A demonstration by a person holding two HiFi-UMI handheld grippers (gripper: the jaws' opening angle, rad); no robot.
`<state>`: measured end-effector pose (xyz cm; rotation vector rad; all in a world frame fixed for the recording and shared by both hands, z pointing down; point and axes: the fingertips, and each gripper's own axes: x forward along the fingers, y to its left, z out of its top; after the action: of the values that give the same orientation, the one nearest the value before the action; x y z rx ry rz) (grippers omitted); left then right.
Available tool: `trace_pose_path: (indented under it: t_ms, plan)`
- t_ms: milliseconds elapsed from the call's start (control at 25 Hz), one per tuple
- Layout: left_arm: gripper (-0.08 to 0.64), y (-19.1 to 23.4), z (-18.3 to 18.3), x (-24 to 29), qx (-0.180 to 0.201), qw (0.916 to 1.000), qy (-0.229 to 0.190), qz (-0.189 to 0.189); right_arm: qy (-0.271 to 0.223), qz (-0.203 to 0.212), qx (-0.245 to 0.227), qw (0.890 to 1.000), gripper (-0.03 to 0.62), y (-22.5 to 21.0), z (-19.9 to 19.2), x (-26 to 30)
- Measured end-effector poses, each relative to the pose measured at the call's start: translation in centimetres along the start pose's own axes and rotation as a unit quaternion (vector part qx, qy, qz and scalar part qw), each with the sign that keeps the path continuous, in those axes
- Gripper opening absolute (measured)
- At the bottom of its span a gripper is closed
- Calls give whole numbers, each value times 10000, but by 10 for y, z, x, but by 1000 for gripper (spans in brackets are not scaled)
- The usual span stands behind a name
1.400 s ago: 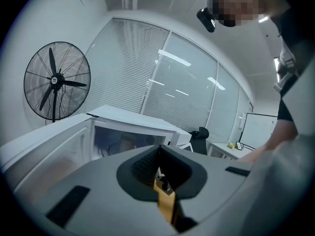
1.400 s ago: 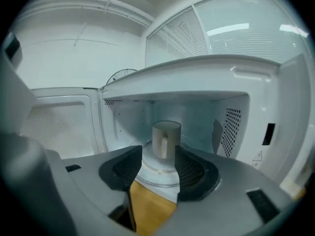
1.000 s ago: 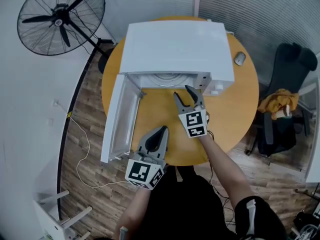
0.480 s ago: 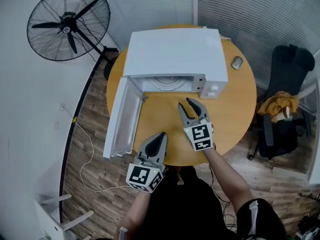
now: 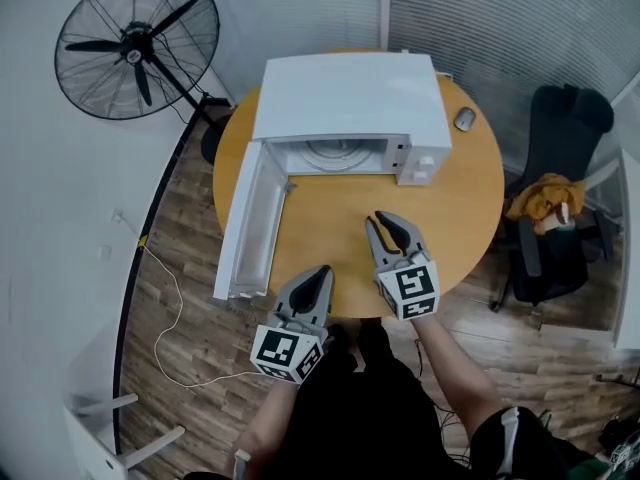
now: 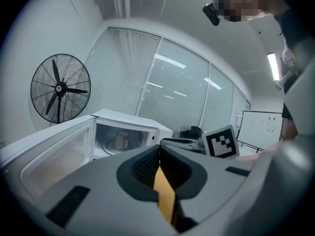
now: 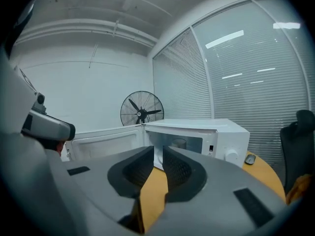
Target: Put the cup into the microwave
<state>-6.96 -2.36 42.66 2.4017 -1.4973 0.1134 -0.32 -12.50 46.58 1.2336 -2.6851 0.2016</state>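
Pale upright cup (image 6: 120, 140) inside microwave (image 6: 129, 117)

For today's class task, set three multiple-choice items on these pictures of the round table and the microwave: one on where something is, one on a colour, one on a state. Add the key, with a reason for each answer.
1. Where is the cup?
A. On the table beside the computer mouse
B. Inside the microwave
C. On the black chair

2. What colour is the table top?
A. White
B. Black
C. Yellow-orange

3. How does the microwave's door stand?
A. Swung wide open
B. Fully shut
C. Lying flat on the floor

Key:
1 B: the left gripper view shows the cup standing in the lit cavity.
2 C: the head view shows a yellow-orange round surface under the microwave.
3 A: the door sticks out from the cavity's left edge, leaving the inside in plain view.
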Motion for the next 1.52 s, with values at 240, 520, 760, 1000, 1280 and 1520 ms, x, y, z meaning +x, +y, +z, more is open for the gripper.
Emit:
trace_pose_path:
  t_ms: [240, 520, 760, 1000, 1280, 1520]
  plan:
    - [-3, -3, 3, -27, 135, 9994, -64, -301, -67, -229, 67, 9997, 36, 29, 12, -38]
    - [-3, -3, 6, -49, 205, 9980, -127, -580, -214, -447, 22, 9988, 22, 60, 32, -78]
    - [-3, -5, 9, -68, 275, 9962, -192, -804, -343, -572, 49, 9978, 12, 87, 47, -106]
    - [-3, 1, 8, -88, 436, 9961, -168, -744, -339, -581, 102, 9977, 9, 113, 51, -128]
    - [-3, 6, 9, -109, 490, 9959, -216, -731, -290, -537, 227, 9979, 9, 130, 40, -151]
    - [-3, 9, 11, -115, 479, 9960, -274, -707, -256, -487, 362, 9978, 9, 135, 31, -163]
